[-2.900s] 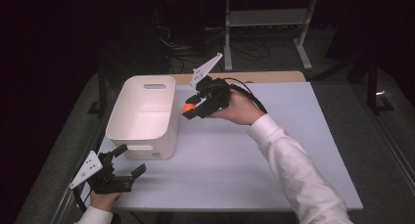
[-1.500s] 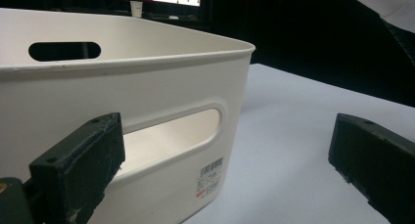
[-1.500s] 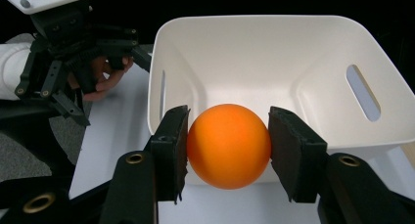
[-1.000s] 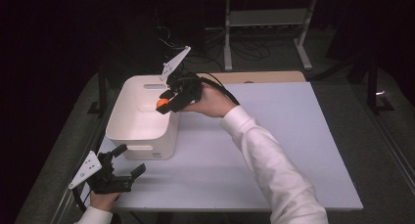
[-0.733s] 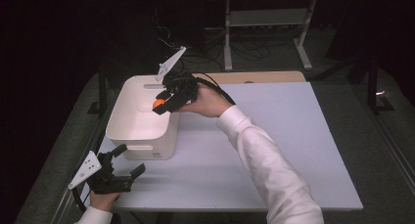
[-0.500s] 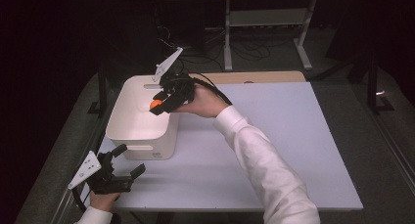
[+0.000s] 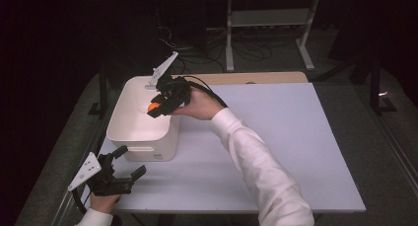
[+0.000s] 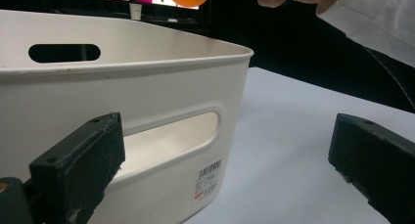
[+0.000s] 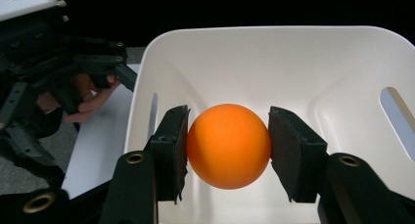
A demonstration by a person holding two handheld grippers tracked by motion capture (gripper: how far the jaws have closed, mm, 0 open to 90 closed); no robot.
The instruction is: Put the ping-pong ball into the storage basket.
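One orange ball point(image 9: 228, 145) in right gripper point(image 9: 228, 148) above one white bin point(image 9: 293, 53).

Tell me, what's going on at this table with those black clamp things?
A person holds a two-jaw gripper in each hand. The right gripper has its fingers shut on an orange ball and holds it above the open white bin, which looks empty inside. The left gripper rests with its fingers apart near the table's front corner, beside the bin, holding nothing. It looks set to drop the ball in.
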